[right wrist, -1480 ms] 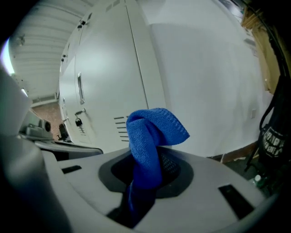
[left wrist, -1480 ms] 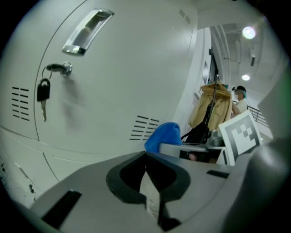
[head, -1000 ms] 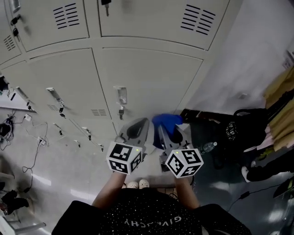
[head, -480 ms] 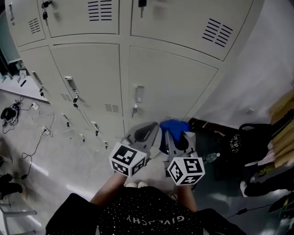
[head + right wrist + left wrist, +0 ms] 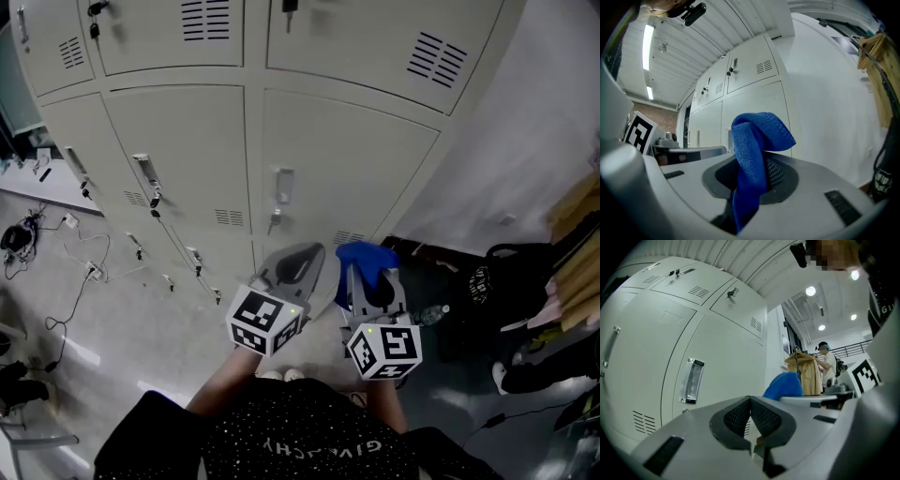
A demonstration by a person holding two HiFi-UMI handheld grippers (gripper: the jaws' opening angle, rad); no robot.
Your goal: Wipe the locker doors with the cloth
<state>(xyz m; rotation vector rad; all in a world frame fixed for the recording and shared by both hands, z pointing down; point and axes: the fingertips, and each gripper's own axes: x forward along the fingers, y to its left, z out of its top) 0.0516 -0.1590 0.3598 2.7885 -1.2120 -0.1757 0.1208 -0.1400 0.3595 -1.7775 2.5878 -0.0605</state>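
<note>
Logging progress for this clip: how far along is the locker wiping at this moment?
Done: the blue cloth is picked up, clamped in the right gripper jaws. In hand: it is held toward the lower locker doors but appears short of touching them; the left gripper is shut and empty. Left: the wiping itself; no door shows any wiped trace.

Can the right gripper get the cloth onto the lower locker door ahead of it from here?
Probably yes. The right gripper is shut on the blue cloth, whose free end sticks out toward the lower locker door. Nothing shows between them; the left gripper sits alongside, not across.
</note>
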